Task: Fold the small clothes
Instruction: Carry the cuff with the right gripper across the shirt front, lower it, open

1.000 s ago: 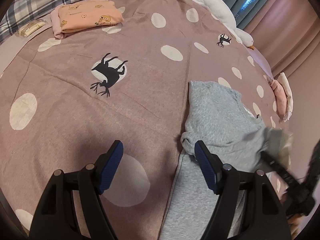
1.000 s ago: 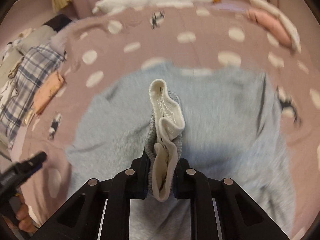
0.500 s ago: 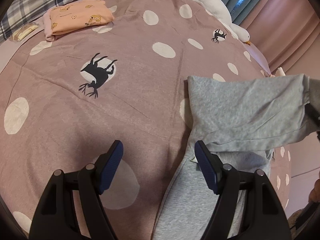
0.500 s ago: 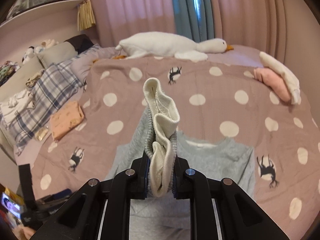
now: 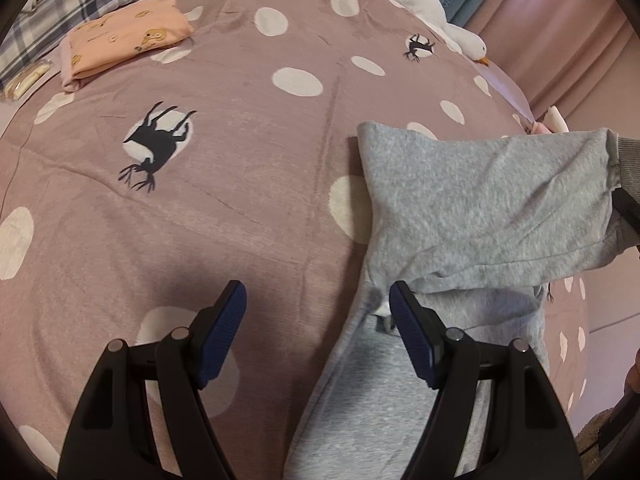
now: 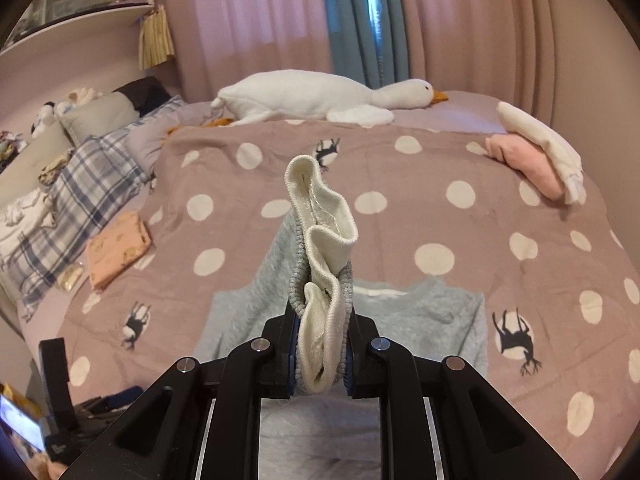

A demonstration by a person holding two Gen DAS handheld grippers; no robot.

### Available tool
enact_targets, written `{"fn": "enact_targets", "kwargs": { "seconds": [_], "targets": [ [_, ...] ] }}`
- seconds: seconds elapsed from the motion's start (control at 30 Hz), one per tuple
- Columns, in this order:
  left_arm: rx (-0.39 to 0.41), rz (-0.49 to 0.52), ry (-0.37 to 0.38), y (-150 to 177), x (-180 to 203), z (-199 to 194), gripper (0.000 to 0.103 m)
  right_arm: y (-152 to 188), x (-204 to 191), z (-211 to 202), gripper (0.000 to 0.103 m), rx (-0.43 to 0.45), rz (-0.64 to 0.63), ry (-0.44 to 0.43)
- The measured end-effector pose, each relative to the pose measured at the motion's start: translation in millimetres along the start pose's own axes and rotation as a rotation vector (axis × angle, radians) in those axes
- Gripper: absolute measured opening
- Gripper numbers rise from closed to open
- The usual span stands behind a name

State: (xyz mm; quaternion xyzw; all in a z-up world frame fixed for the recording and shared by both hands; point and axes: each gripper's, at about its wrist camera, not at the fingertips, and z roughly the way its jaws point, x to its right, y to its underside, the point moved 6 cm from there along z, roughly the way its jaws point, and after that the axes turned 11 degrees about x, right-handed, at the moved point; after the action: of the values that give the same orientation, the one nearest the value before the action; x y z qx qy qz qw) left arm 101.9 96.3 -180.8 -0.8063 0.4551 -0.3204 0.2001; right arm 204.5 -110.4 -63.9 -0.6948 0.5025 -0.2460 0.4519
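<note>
1. The grey sweatshirt is judged to be light, soft and limp; no shape is held where it is unsupported, so sagging and bunching are to be expected wherever it is lifted

2. The ribbed cuff is judged the best place for a hold, being thicker and less slippery than the fleece; the shoulder seam or the hem would serve for the body

3. The cuff, grey outside with a cream lining, is pinched between the closed fingers of the right gripper, and the sleeve is lifted above the bed

4. In the left wrist view the sleeve is seen stretched sideways in the air, while the body of the garment lies flat on the spotted bedspread

5. The left gripper is spread wide with nothing between its blue pads, and is poised just above the bedspread beside the garment's left edge

6. The fabric looks fuzzy and pale grey, with a cream neckline showing in the right wrist view
</note>
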Motion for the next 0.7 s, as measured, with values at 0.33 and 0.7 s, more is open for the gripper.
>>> {"fn": "enact_targets", "kwargs": {
  "seconds": [0.33, 0.7],
  "targets": [
    [-0.016, 0.052, 0.003, 4, 19, 9, 0.074, 15, 19, 3, 0.018, -0.034, 0.03, 0.027],
    [-0.04, 0.102, 0.019, 4, 40, 25, 0.074, 30, 42, 7, 0.018, -0.067, 0.069, 0.066]
  ]
}}
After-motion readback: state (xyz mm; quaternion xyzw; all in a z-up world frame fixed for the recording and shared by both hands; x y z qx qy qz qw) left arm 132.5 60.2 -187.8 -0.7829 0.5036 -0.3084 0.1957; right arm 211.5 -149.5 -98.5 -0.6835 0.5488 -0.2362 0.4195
